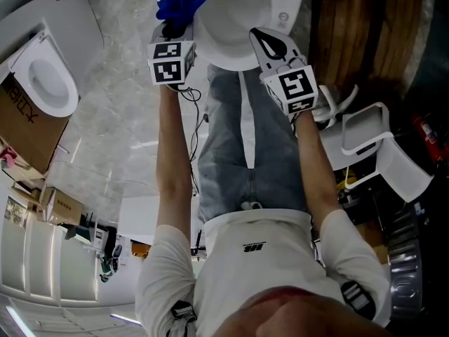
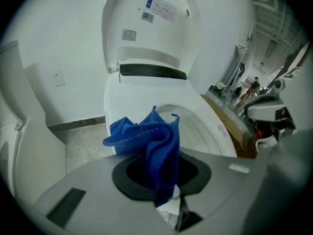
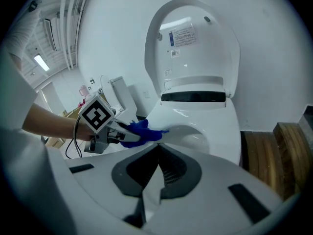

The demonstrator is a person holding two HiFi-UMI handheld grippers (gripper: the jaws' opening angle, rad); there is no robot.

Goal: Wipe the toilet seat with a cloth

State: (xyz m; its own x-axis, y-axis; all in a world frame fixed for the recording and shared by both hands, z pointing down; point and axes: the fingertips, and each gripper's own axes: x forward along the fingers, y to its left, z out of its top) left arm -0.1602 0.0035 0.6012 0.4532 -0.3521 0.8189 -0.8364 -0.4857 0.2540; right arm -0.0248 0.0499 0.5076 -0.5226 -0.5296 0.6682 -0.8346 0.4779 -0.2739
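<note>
Left gripper (image 2: pixel 165 182) pinches the crumpled blue cloth (image 2: pixel 146 136), folds jutting forward toward the white toilet seat (image 2: pixel 212 133); right gripper (image 3: pixel 157 153) closed, empty.

Showroom-like washroom: toilet (image 2: pixel 146 89), second toilet (image 1: pixel 46 84) nearby, cardboard boxes (image 1: pixel 24 121), marble floor (image 1: pixel 119 128)

No print can be read with certainty: the stickers (image 2: pixel 160 7) under the raised toilet lid (image 2: pixel 151 38) are too small, the dark lettering on the cardboard box (image 1: pixel 28 121) is unclear, and the white shirt (image 1: pixel 231 272) bears only a small logo (image 1: pixel 254 247).
</note>
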